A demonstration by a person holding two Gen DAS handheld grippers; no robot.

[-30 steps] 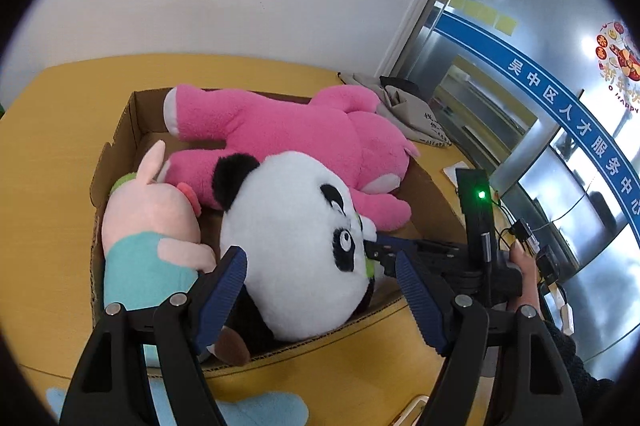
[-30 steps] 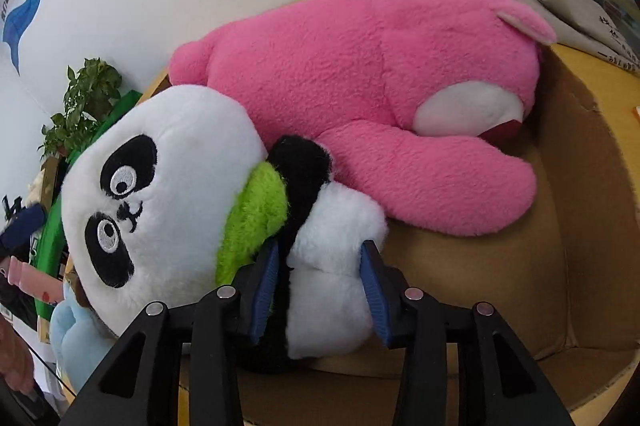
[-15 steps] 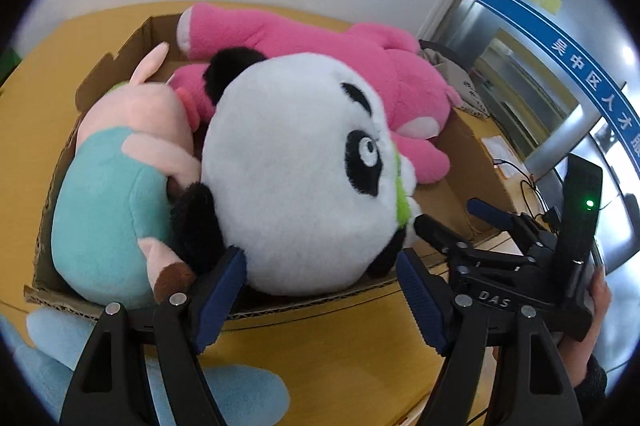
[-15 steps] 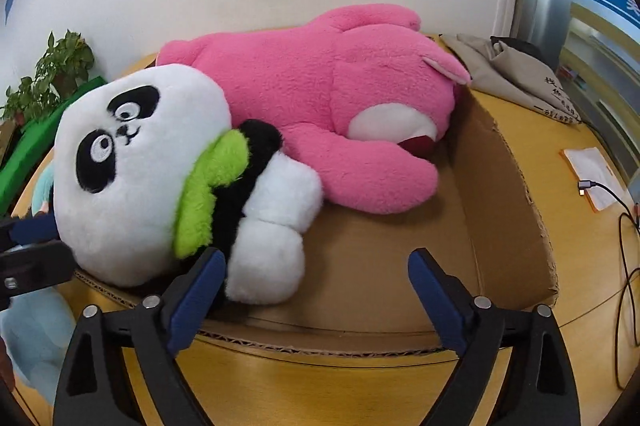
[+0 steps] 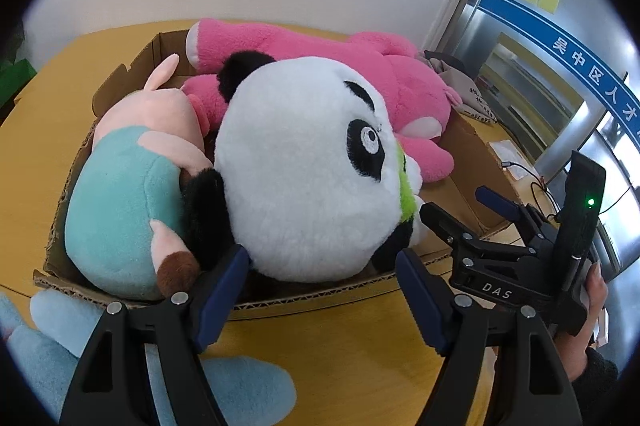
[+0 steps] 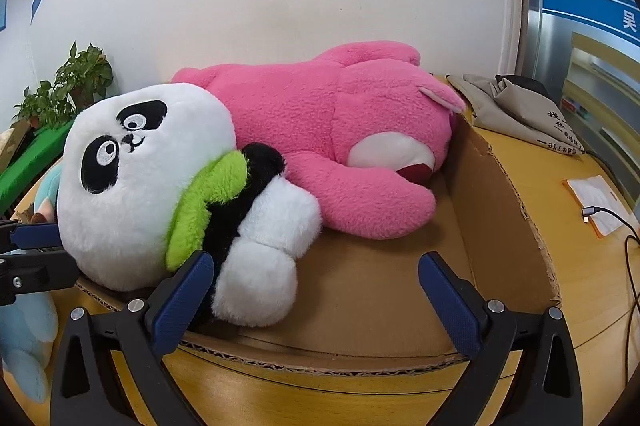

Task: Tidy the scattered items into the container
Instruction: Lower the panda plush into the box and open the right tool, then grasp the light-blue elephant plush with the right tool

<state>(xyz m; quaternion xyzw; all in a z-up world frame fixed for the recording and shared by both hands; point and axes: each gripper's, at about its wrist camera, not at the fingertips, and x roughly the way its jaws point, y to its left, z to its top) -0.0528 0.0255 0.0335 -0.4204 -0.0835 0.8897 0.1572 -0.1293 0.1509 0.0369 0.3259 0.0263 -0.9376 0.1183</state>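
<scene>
Right tool (image 6: 316,290): jaws spread wide, having just been opening; nothing pinched, panda's leg beside the left pad.
Left tool (image 5: 320,290): spread, empty, at the box's near edge.
Blue plush (image 5: 240,386): on the worktop (image 5: 340,338), outside the box.
Cardboard box (image 6: 500,210): holds panda (image 6: 144,186), pig plush (image 5: 128,194), pink bear (image 6: 340,130) behind.
</scene>
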